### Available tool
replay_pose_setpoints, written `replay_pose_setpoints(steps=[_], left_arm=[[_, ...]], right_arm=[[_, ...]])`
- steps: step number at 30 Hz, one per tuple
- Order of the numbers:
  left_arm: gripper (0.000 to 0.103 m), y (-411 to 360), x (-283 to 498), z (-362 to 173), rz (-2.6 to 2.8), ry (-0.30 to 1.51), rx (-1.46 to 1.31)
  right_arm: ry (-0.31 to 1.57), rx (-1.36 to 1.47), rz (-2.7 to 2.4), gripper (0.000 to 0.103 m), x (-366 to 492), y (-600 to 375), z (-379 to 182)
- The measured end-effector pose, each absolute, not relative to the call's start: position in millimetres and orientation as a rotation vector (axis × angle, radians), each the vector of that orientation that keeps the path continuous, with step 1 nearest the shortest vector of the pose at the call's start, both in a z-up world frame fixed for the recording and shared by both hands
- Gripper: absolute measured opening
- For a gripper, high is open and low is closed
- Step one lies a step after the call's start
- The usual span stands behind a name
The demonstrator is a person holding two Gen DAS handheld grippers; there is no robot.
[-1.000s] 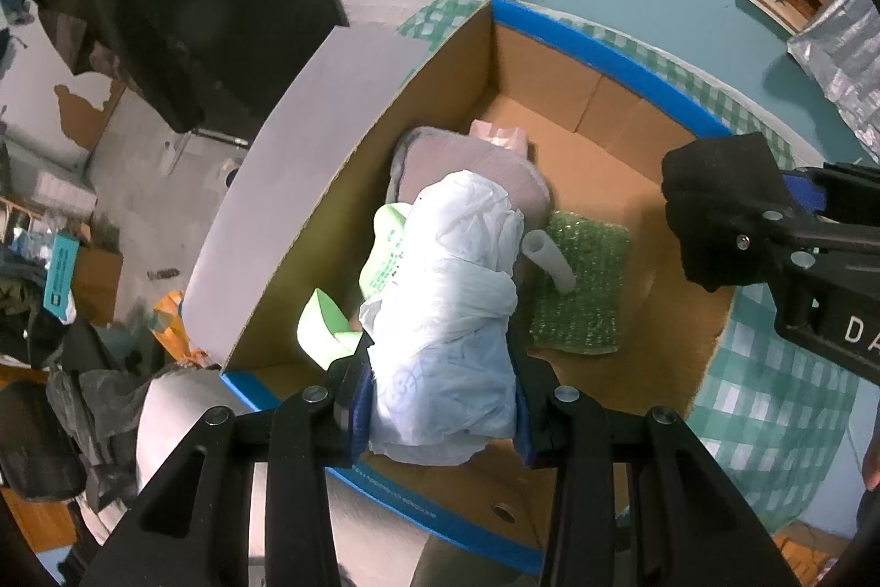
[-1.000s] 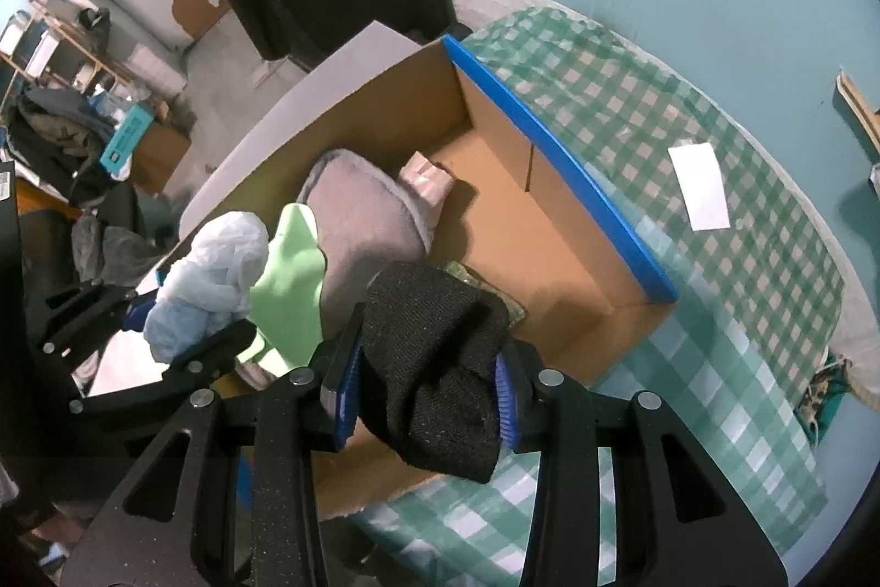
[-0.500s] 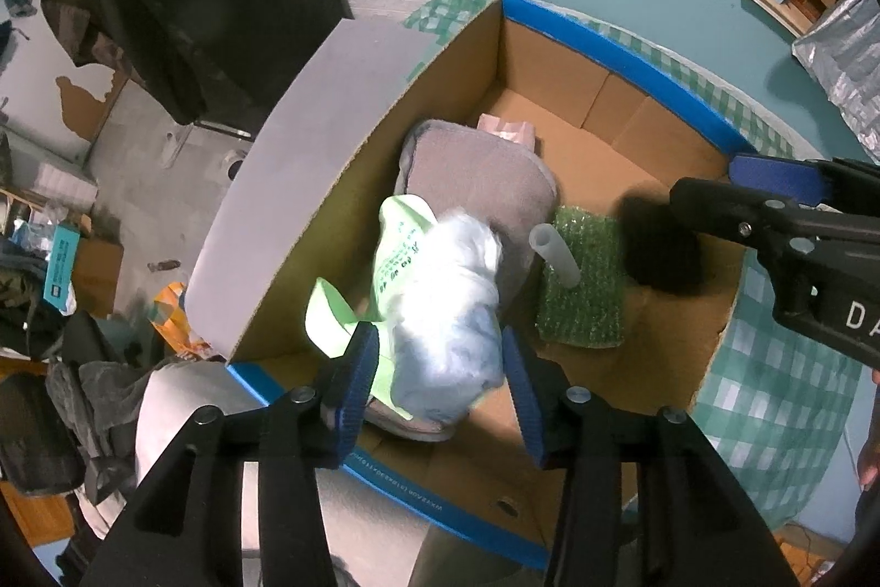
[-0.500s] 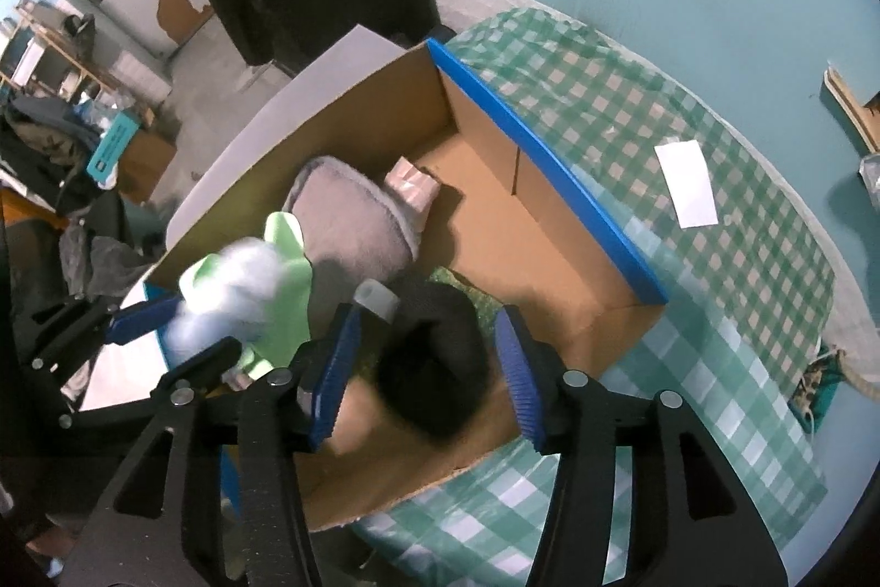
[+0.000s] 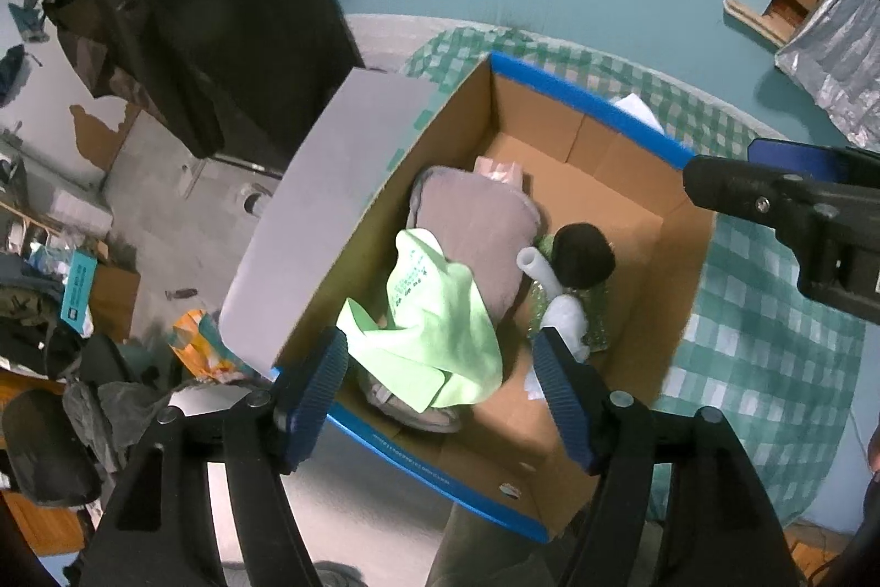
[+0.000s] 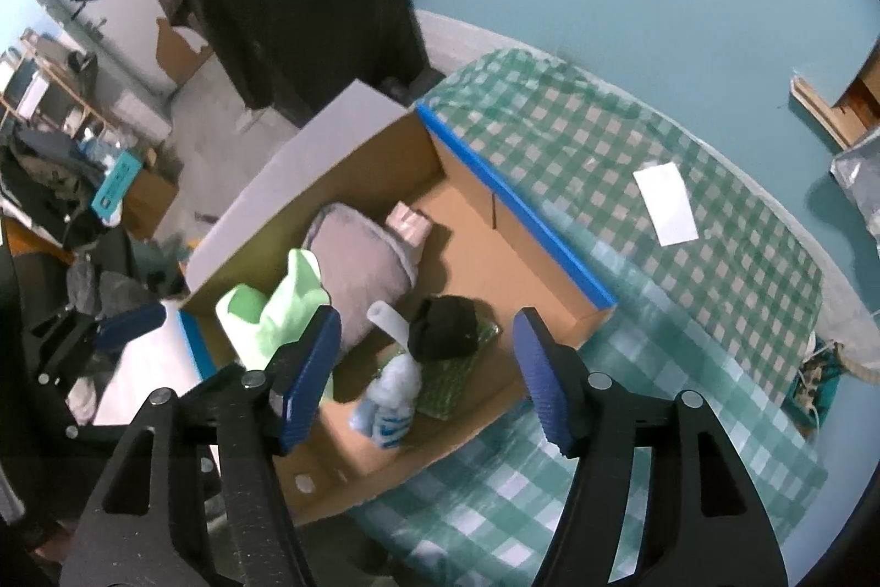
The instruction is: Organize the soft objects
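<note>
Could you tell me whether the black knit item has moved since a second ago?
Yes. It dropped from the right gripper, whose jaws have just been opening, into the cardboard box, and now lies on the green pad.

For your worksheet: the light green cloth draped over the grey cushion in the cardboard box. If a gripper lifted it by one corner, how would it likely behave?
The green cloth would probably hang limp: it folds and sags over the grey cushion. It looks thin, so likely light. Pushed, it would probably bunch rather than slide.

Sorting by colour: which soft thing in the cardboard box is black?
The black knitted bundle, lying on the green textured pad; the others are grey, light green or white.
</note>
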State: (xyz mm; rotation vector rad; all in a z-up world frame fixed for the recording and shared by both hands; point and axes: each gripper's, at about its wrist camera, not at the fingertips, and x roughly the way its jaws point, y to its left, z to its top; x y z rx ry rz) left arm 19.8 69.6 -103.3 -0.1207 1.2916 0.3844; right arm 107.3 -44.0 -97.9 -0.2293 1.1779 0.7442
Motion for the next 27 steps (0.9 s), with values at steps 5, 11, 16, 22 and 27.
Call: replay_pose_setpoints(steps=[5,11,16,22,27], left_arm=[[0.081,63,15,-80,0.373,1.238,-0.127],[0.081,57,12,-58,0.363,1.204,-0.136],[0.082,49,9,-43,0.352,1.183,-0.124],[0.082,42,5,-31,0.34,1.178,-0.094],[0.082,35,0,-18,0.34,1.159,-0.093]], right_arm=[[1.138,-0.189,0.712,0.069,105,-58,-79],[1.098,-0.17,0.679,0.069,99,-78,-62],[1.067,-0.17,0.633,0.069,92,-93,-52],[1.034,-0.179,0.589,0.069,79,-109,-43],[1.017,-0.178,0.554,0.069,68,-122,-36]])
